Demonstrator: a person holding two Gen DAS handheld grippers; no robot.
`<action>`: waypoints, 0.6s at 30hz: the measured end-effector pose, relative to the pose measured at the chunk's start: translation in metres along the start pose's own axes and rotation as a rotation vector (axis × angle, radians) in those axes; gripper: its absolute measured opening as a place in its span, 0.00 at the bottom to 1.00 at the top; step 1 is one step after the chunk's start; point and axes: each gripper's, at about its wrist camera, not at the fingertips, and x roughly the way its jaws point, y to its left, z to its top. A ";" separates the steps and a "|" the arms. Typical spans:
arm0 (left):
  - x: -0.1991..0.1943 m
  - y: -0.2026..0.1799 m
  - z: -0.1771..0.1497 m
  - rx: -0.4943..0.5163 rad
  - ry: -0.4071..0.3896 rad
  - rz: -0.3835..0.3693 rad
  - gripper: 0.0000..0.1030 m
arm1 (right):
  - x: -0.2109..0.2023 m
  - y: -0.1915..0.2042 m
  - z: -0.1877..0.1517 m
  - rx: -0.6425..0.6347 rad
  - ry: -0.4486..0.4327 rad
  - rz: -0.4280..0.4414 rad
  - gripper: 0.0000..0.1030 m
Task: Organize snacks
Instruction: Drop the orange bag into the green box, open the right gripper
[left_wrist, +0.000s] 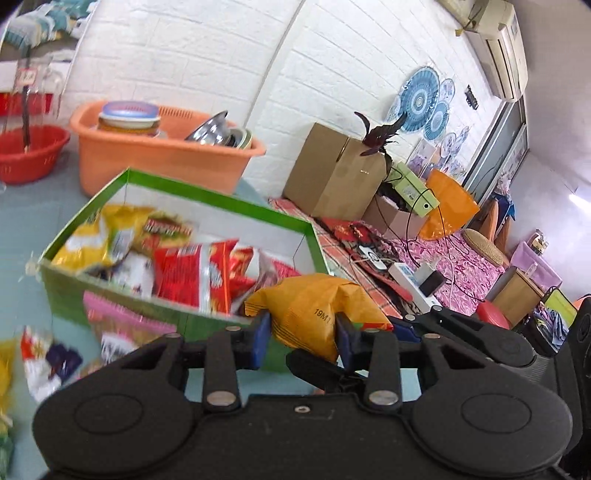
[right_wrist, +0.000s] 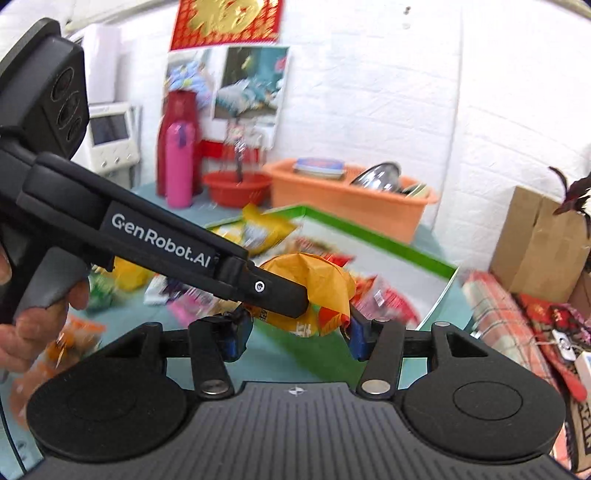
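Just in front of the green cardboard box (left_wrist: 177, 291), both grippers have hold of the same orange snack bag (left_wrist: 314, 314)! The left gripper (left_wrist: 301, 334) has its blue pads (left_wrist: 260, 334) pinching the bag's near end from both sides, and the bag hangs clear of the pale blue counter (left_wrist: 22, 221), right beside the box's near right corner. From the right wrist view, the right gripper (right_wrist: 295, 334) clamps the bag's lower edge between its own blue pads (right_wrist: 356, 338), while a black finger of the left gripper crosses in from the left over the front of the bag. A hand (right_wrist: 37, 302) at the left edge wraps that tool's grey handle.

The box is already loaded: red and yellow snack packets (left_wrist: 192, 273) piled inside its white walls. More packets (left_wrist: 48, 358) lie loose on the counter, near and to the left, too blurred to name. Farther back sits an orange plastic tub (left_wrist: 159, 151) holding steel bowls, with a red basket (left_wrist: 29, 155) to its left. Off to the right, a brown carton (left_wrist: 332, 173) stands on a patterned cloth.
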 end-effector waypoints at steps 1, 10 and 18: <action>0.006 0.000 0.007 -0.001 -0.001 -0.003 0.82 | 0.003 -0.005 0.002 0.009 -0.010 -0.008 0.84; 0.051 0.012 0.033 0.014 0.012 0.010 0.87 | 0.032 -0.039 0.009 0.100 -0.061 -0.042 0.86; 0.038 0.020 0.022 0.013 -0.021 0.069 1.00 | 0.043 -0.041 -0.009 0.048 0.001 -0.105 1.00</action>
